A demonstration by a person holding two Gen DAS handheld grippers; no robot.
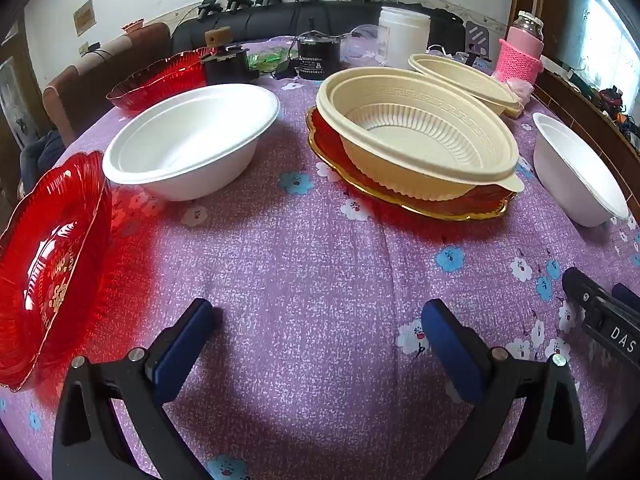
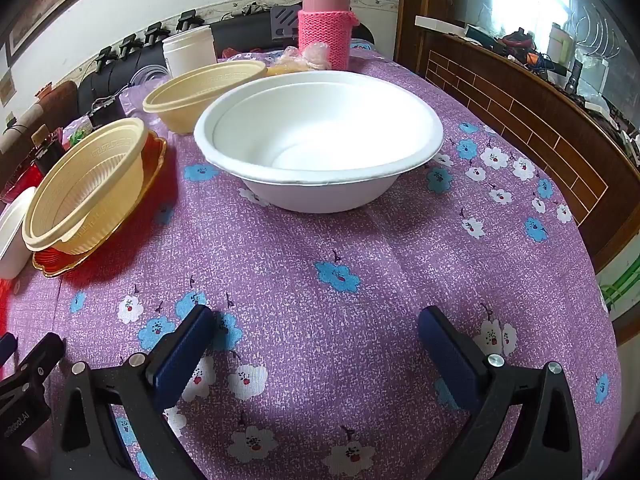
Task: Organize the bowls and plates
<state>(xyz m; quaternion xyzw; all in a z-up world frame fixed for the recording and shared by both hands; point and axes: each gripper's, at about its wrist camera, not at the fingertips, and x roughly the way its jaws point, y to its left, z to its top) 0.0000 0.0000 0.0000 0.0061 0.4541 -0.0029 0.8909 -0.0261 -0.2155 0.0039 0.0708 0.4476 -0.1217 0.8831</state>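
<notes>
- Left tongs [image 1: 318, 320] and right tongs [image 2: 316, 326] both gape wide, grasping nothing, above the purple flowered surface [image 1: 304, 264].
- "DAS" reads in white on the black arm at the left view's right edge.
- A cream bowl [image 1: 416, 136] sits on a gold-rimmed red plate [image 1: 404, 200]; a white bowl [image 1: 192, 140] stands left of it.
- Another white bowl [image 2: 320, 140] lies ahead of the right tongs.
- A red dish [image 1: 52, 272] bears gold characters, unreadable.
</notes>
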